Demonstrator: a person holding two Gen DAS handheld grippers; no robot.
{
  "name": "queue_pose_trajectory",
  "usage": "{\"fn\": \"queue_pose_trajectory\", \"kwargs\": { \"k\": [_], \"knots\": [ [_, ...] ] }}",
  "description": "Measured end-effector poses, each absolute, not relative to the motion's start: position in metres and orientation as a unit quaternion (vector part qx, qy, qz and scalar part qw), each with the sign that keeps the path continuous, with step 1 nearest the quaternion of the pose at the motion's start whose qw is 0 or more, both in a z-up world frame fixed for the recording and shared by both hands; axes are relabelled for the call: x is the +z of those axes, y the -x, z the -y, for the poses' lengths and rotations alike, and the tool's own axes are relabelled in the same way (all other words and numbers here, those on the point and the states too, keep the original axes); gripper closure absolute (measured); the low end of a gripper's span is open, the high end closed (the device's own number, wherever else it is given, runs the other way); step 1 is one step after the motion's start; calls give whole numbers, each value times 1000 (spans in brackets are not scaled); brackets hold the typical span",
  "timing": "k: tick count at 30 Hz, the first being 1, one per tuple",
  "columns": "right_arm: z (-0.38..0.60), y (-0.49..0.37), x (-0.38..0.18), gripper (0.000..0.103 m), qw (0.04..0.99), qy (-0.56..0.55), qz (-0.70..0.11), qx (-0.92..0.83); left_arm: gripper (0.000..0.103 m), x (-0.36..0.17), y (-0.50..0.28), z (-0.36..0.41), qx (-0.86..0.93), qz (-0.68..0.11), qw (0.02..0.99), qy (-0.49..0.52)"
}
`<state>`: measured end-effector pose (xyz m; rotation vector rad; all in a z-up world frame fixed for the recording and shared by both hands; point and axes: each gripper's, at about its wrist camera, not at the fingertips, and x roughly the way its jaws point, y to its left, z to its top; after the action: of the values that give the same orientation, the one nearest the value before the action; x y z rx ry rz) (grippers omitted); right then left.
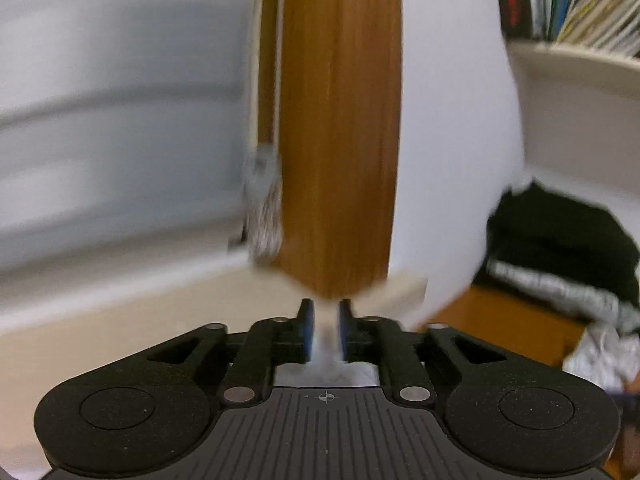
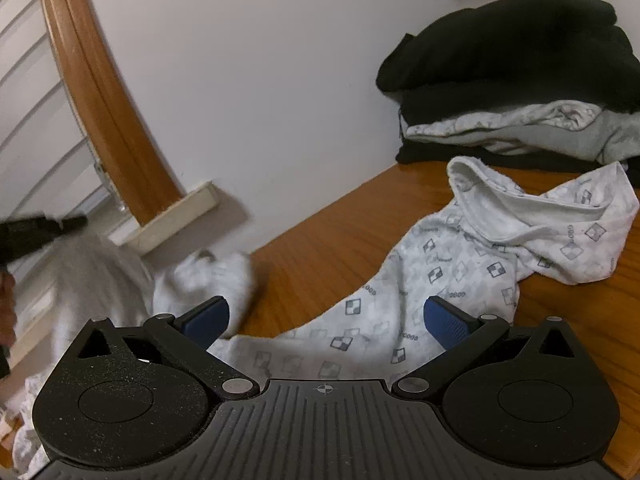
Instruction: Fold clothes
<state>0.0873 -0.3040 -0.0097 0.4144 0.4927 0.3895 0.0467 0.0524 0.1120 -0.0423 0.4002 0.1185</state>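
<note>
The white hooded garment with grey checker print point(image 2: 460, 264) is stretched along the wooden desk point(image 2: 332, 236), hood far right. The left gripper point(image 1: 325, 322) is clenched on its pale cloth; the right gripper point(image 2: 326, 316) is spread wide directly above the garment's middle.

A lived-in home room. A wooden counter point(image 2: 332, 236) stands against a plain white wall point(image 2: 256, 80), with a stack of folded dark and grey clothes point(image 2: 516, 80) at its far end. Left of the counter is a wood-framed window with white blinds point(image 2: 36, 92); above the stack, a shelf of books point(image 1: 580, 0).
</note>
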Motion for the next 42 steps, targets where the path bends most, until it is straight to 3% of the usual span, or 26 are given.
{"fn": "queue_pose_trajectory", "kwargs": {
  "k": [2, 6, 9, 13, 15, 17, 21, 23, 27, 34, 42],
  "knots": [
    [302, -88, -10, 0, 930, -198, -245, 191, 57, 98, -37, -60, 50, -214, 975, 33],
    [301, -88, -10, 0, 930, -197, -246, 189, 39, 81, -6, -71, 24, -228, 972, 44],
    [307, -85, -8, 0, 933, -201, -229, 191, 32, 66, 18, -80, 4, -235, 970, 58],
    [316, -81, 6, 0, 962, -132, -194, 141, 30, 39, 40, -91, -21, -256, 963, 84],
    [326, -90, 7, 0, 961, -123, -215, 125, 30, 25, 50, -97, -34, -266, 958, 97],
    [336, -102, 6, 7, 955, -123, -243, 116, 30, 16, 58, -103, -44, -275, 954, 113],
    [338, -120, 0, 10, 949, -85, -286, 107, 30, 11, 69, -114, -65, -267, 952, 138],
    [331, -126, -5, 18, 949, -35, -301, 93, 30, 11, 71, -116, -73, -275, 949, 135],
    [336, -118, -5, 22, 946, 16, -315, 79, 30, 9, 79, -121, -81, -292, 944, 134],
    [373, -79, 6, 21, 940, 88, -328, 15, 30, 8, 96, -138, -89, -297, 941, 138],
    [306, -58, 46, 12, 960, 24, -228, 163, 26, 12, 111, -153, -64, -287, 947, 127]
  ]
}}
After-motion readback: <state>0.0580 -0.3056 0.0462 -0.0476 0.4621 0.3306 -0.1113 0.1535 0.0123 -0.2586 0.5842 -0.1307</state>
